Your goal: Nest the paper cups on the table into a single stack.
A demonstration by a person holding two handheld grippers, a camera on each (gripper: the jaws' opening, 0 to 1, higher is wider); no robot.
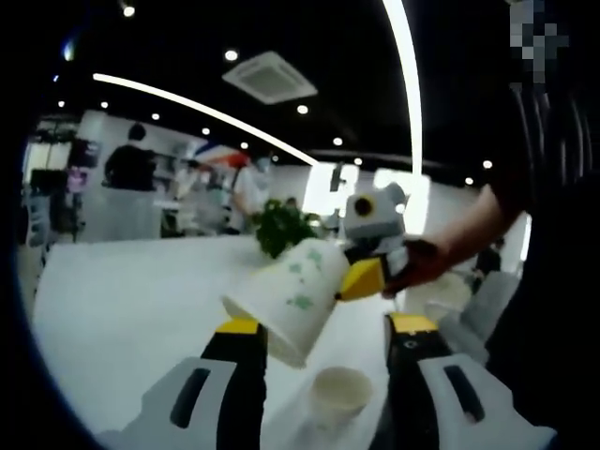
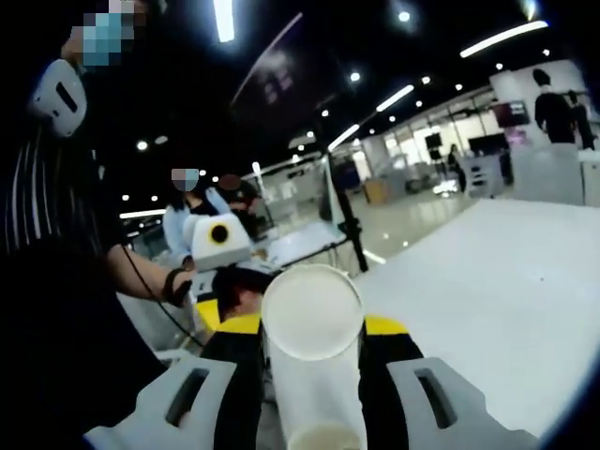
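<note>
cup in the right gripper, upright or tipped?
Tipped. In the left gripper view the held cup lies near-horizontal in the right gripper, base toward the camera, above an upright cup on the table.

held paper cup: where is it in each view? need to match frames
Left gripper view: the held paper cup sits at centre, tilted, pinched by the right gripper coming in from the right.
Right gripper view: the same cup is low at centre, between that gripper's own jaws, base toward the camera.
Shared landmark: the white table.
</note>
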